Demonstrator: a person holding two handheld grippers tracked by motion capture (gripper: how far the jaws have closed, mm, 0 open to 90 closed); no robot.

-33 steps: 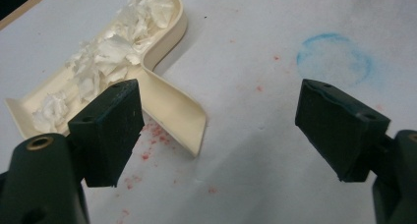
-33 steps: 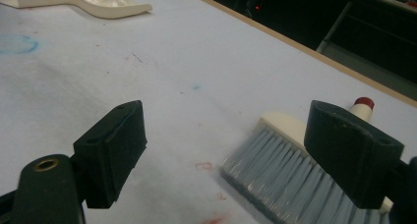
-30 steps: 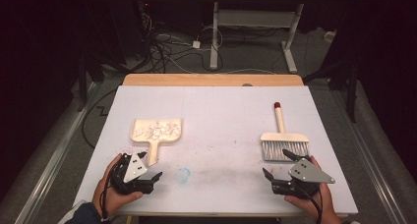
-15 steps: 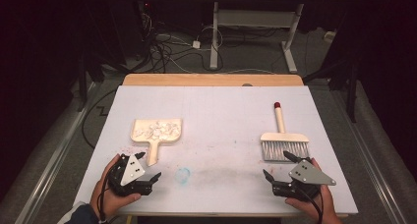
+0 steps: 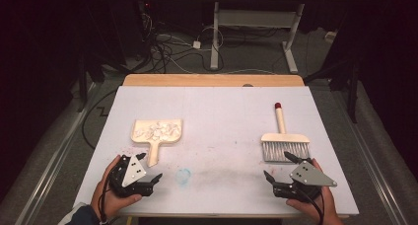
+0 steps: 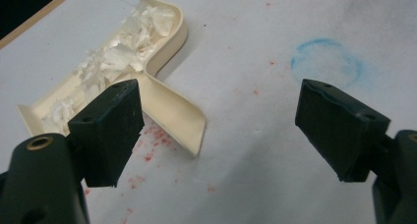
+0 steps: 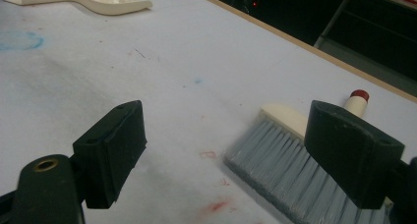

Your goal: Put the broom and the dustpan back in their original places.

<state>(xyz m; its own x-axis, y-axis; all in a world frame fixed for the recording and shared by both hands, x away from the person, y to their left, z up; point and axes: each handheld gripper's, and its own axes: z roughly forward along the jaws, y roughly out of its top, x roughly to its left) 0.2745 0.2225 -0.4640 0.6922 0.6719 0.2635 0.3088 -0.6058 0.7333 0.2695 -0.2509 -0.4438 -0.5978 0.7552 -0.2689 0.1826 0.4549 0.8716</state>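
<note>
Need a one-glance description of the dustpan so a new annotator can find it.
Start at the white table and look at its left half, just beyond the left tool. The dustpan lies flat there, its short handle pointing back toward the person. It is cream plastic and holds white paper scraps; the brush on the right has grey bristles and a red-tipped handle.

Bare table [image 5: 222,111] between dustpan [image 5: 157,132] and brush [image 5: 285,141], middle passable
</note>
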